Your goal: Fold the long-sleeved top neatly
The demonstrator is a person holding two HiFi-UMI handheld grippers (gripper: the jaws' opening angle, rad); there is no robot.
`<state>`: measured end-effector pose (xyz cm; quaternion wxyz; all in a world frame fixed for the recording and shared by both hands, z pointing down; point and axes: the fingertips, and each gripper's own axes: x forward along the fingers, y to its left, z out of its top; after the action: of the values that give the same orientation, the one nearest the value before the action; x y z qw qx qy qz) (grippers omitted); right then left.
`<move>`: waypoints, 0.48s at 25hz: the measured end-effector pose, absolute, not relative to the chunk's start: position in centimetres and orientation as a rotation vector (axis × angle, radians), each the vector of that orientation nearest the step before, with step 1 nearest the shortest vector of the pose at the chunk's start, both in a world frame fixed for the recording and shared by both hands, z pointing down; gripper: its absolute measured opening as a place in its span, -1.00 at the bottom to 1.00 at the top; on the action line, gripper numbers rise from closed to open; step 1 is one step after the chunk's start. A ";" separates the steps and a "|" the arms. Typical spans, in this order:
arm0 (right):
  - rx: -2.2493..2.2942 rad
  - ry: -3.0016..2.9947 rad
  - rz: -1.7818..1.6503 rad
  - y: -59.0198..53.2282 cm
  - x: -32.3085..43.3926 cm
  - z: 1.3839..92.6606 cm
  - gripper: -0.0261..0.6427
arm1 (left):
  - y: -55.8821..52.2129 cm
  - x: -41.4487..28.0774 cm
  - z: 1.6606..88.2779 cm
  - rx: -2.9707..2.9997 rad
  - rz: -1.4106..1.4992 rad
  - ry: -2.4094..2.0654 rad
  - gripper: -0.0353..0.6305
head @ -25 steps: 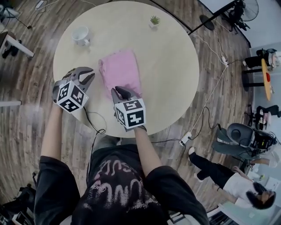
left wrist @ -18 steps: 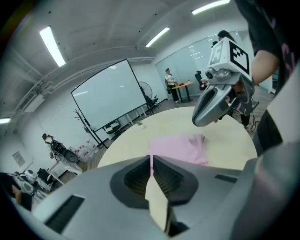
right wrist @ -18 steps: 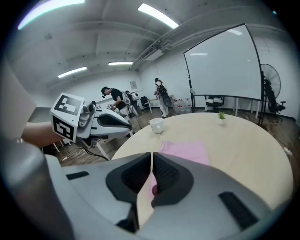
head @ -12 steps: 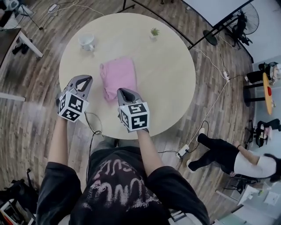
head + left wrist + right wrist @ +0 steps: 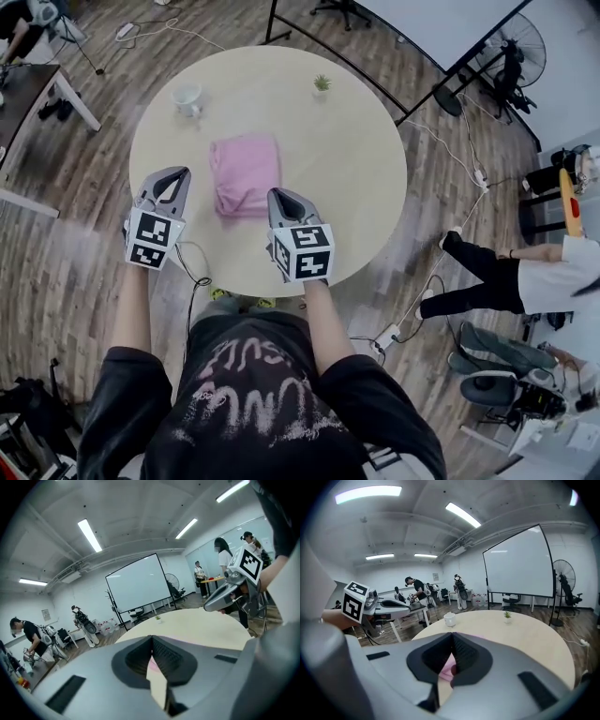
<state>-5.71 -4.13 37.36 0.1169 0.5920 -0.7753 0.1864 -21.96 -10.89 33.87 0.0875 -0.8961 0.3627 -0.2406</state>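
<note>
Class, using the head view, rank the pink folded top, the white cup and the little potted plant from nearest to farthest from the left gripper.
1. The pink folded top, just right of the left gripper, mid-table.
2. The white cup, beyond the gripper, near the table's far left edge.
3. The potted plant, far side, towards the right.

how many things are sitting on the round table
3: pink top in the middle, white mug far left, small plant far right. Nothing seems hidden.

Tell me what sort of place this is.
Probably an office or lab-style workroom, not a home: a large whiteboard on a wheeled stand, long strip ceiling lights, and a plain round table used as a work surface.
</note>
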 end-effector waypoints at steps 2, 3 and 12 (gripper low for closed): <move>1.752 -2.277 0.513 -3.7 -4.8 36.6 -0.91 | -10.3 -21.9 33.0 -2.664 -0.679 1.121 -0.86; 1.762 -2.282 0.498 -3.5 -4.3 36.2 -0.90 | -10.0 -21.9 32.5 -2.662 -0.659 1.141 -0.86; 1.820 -2.307 0.397 -1.1 -1.4 34.1 -0.91 | -7.0 -22.0 29.9 -2.608 -0.560 1.249 -0.86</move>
<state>-1.44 -1.07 34.13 0.0881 0.6115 -0.7750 0.1332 -22.02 -6.97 29.88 0.0980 -0.8811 0.4222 -0.1893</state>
